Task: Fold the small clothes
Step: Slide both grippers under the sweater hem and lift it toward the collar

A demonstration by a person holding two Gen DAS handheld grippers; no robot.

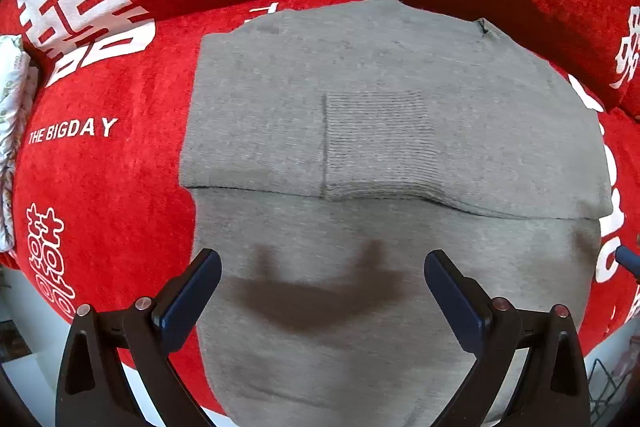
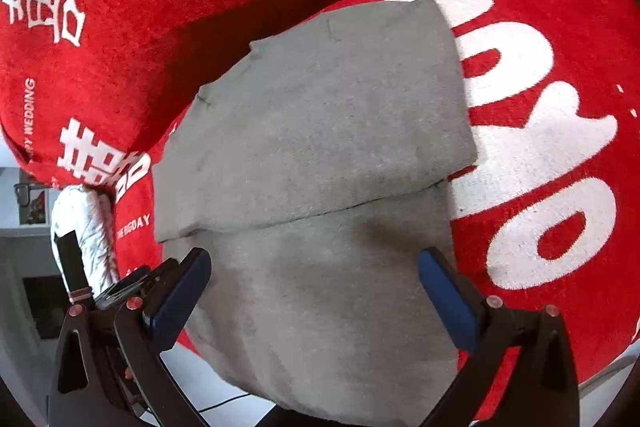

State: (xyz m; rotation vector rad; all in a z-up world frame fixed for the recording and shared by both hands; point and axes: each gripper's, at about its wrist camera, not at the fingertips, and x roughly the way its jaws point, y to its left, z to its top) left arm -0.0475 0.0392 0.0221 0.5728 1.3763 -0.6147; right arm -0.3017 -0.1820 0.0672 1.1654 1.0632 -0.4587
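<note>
- Here, in the left wrist view, my left gripper (image 1: pixel 322 261) hangs with its two blue-padded jaws spread wide and nothing between them, its shadow falling on the cloth just below.
- The grey knitted garment (image 1: pixel 392 147) lies flat on the red plush sofa cover with white lettering (image 1: pixel 112 179), directly ahead of this claw and under it. It is partly folded: sleeves are laid across the upper half, one ending in a ribbed cuff (image 1: pixel 376 143), and their lower edge runs side to side across my line of sight.
- The garment's long axis runs straight away from me, from the near hem under the jaws to the far edge by the sofa's backrest.
- At the far right edge a blue tip (image 1: pixel 626 257) pokes in; I take it for my other claw, though too little shows to be sure.
- In the right wrist view, my right gripper (image 2: pixel 314 261) is likewise open and empty, poised over the near, single-layer part of the same grey garment (image 2: pixel 320 131).
- From here the garment slants away up and to the right, its right edge lying along the big white letters of the sofa cover (image 2: pixel 560 147).
- My left claw (image 2: pixel 132 287) shows just beside the garment's near left edge.
- I judge both claws about equally near the hem; the next fold likely means pinching the near corners and carrying them away from me, along that long axis.
</note>
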